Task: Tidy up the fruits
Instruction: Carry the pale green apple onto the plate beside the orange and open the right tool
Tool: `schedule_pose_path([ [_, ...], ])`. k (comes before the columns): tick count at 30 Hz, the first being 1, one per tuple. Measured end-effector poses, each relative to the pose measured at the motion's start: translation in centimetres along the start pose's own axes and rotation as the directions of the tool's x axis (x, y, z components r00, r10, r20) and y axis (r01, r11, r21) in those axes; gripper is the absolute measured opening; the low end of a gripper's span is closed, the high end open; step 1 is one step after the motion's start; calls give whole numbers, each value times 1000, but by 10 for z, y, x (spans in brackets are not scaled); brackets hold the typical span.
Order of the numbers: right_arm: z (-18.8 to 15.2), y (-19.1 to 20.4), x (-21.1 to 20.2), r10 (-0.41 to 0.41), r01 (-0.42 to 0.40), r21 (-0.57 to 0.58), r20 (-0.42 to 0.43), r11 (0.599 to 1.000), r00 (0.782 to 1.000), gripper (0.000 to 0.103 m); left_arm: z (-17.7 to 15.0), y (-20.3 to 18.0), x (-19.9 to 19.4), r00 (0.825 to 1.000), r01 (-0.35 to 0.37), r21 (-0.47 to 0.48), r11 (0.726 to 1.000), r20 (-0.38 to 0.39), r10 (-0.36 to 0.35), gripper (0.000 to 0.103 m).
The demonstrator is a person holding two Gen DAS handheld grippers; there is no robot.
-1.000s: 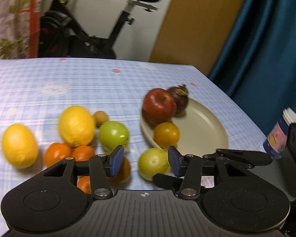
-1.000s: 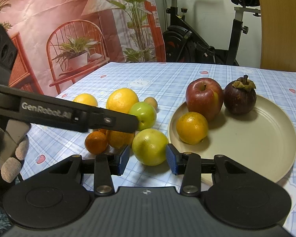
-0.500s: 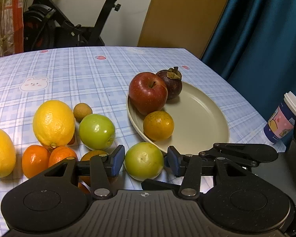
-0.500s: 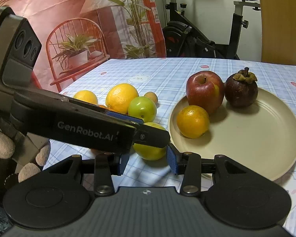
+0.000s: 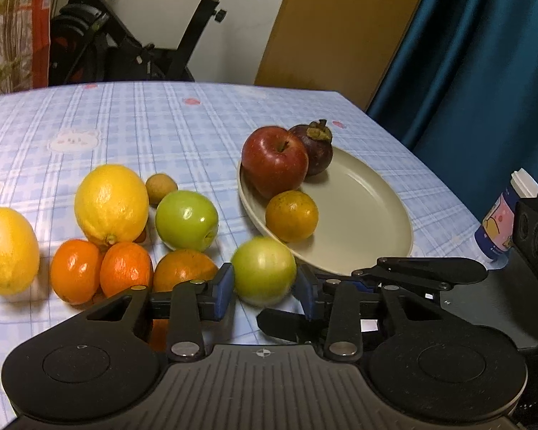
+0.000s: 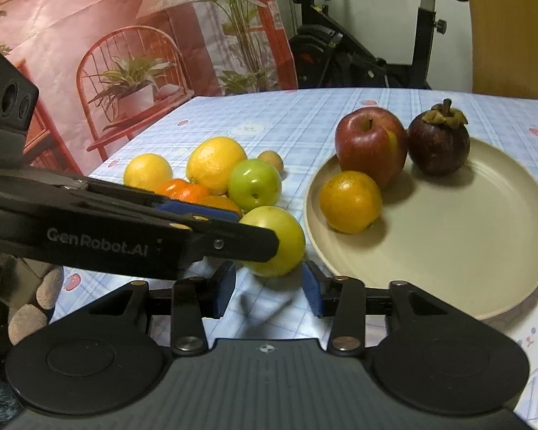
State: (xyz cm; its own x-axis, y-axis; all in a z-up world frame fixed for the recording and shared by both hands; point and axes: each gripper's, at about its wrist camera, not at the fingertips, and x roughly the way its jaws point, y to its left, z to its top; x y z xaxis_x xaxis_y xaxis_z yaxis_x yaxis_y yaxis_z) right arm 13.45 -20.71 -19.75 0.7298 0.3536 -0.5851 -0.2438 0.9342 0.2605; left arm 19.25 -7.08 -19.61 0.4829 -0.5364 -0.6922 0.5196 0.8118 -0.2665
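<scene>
The left gripper (image 5: 263,288) is closing its fingers on a green fruit (image 5: 263,270) lying on the tabletop (image 5: 161,125) beside the plate (image 5: 376,222); round, firm, smooth, best held across its middle; the right gripper (image 6: 269,292) stays narrow, empty

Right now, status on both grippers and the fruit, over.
Left gripper closing around round yellow-green fruit. Right gripper empty, hovering beside it. Beige oval plate holds three fruits, path clear.
</scene>
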Motion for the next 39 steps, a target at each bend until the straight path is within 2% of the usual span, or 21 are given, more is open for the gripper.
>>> schedule_pose_path([
  [15, 2, 4, 5, -26, 26, -30, 4, 999, 1000, 44, 15, 9, 12, 1000, -3, -14, 1000, 22, 3, 43],
  [21, 3, 5, 5, -26, 26, -33, 4, 999, 1000, 44, 20, 1, 20, 1000, -17, 43, 999, 5, 17, 43],
  [31, 2, 7, 6, -37, 37, -51, 3, 998, 999, 43, 6, 4, 2, 999, 24, 11, 1000, -34, -24, 43],
  [39, 2, 14, 13, -69, 69, -102, -1, 992, 998, 49, -2, 1, -6, 999, 45, -9, 999, -30, -45, 43],
])
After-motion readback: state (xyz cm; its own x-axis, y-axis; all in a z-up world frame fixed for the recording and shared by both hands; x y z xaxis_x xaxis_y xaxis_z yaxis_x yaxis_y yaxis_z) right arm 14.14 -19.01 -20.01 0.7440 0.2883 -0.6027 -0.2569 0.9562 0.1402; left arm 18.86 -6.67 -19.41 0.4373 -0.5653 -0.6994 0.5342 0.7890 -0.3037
